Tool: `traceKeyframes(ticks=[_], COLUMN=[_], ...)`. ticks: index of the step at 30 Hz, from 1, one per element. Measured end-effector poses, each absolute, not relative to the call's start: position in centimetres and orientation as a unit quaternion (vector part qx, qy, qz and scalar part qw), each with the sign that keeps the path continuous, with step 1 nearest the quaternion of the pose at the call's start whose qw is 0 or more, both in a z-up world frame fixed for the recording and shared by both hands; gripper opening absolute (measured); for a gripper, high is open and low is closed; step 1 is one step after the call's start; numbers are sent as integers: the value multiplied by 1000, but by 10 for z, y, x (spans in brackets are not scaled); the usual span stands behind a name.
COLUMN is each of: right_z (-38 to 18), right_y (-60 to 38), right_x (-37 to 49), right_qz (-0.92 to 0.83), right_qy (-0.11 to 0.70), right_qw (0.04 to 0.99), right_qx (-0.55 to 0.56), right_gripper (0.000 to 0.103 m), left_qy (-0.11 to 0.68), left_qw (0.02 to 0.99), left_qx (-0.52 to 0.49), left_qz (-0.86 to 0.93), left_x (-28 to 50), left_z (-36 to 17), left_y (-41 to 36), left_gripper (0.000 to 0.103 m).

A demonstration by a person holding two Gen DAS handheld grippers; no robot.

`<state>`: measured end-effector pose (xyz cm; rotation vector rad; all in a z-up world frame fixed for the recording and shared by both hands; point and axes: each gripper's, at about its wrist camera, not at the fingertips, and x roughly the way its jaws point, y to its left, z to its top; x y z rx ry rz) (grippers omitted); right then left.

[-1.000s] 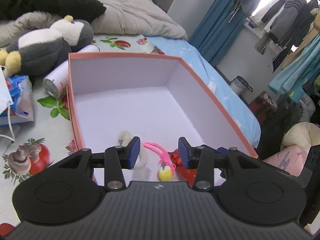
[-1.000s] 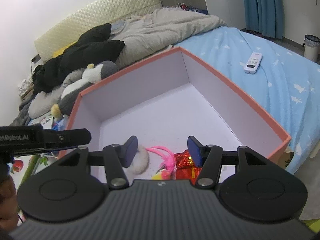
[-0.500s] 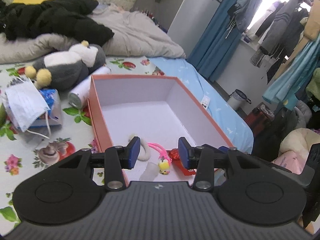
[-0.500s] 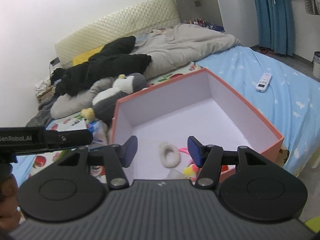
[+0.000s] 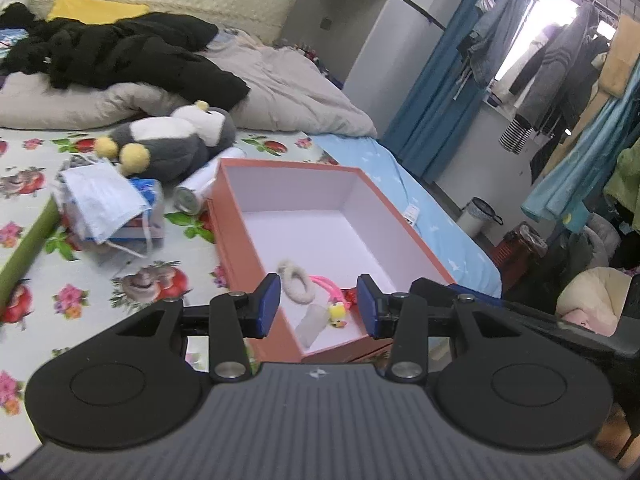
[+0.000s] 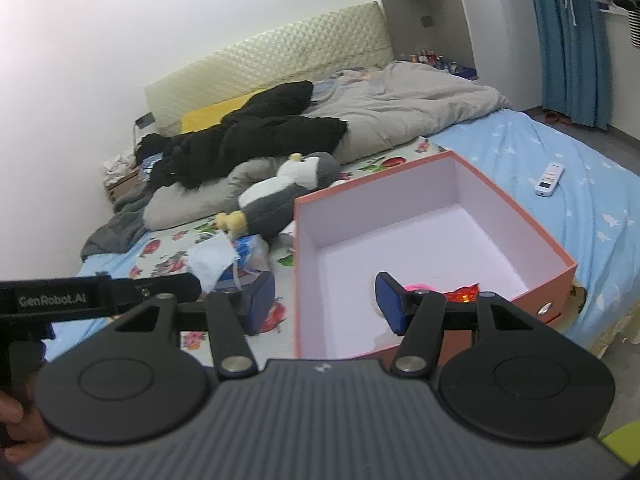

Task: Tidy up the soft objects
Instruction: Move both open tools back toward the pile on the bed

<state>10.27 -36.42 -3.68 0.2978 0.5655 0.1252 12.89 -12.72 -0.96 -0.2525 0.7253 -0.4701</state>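
Both grippers are held above the near end of the bed, and neither holds anything. The left gripper [image 5: 316, 300] has its jaws spread wide, empty. The right gripper [image 6: 326, 300] is likewise wide open and empty, straddling the near left wall of the box.

The orange box [image 5: 240, 236] sits on the floral bed sheet [image 5: 80, 276], close to the sheet's near edge. The box interior is white. Its contents are grouped at the near end: a fluffy white hair tie [image 5: 296, 282], a pink feathered toy with a yellow head [image 5: 336, 310], a red foil item [image 5: 351, 294] and a pale translucent piece [image 5: 312, 322]. The far half of the box is bare.

Soft items outside the box:
- Plush penguin [image 5: 172, 140], lying beyond the box's far left corner. Judged light, bulky and compressible; grip the body or a flipper, since the whole torso probably exceeds the jaw span.
- Face mask [image 5: 100, 200], draped over a tissue pack [image 5: 150, 200] left of the box. Judged thin, limp and very light; pinch a fold or an ear loop.

A white can [image 5: 196, 192] lies against the box's far left wall; it is rigid and appears outside the task scope.
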Motion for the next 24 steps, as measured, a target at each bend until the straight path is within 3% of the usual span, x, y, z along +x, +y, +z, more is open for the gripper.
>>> traceKeyframes(ticks=[24], right_z=[-16], right_y=[-263], right_x=[86], right_qz=[184], right_qy=[287], right_qw=[935], right_qx=[101], right_gripper=[59], left_qy=[307], left_qw=[927], left_qx=[-178], left_qz=[-121], left_x=[62], left_z=[1], left_y=[1], left_gripper=[48])
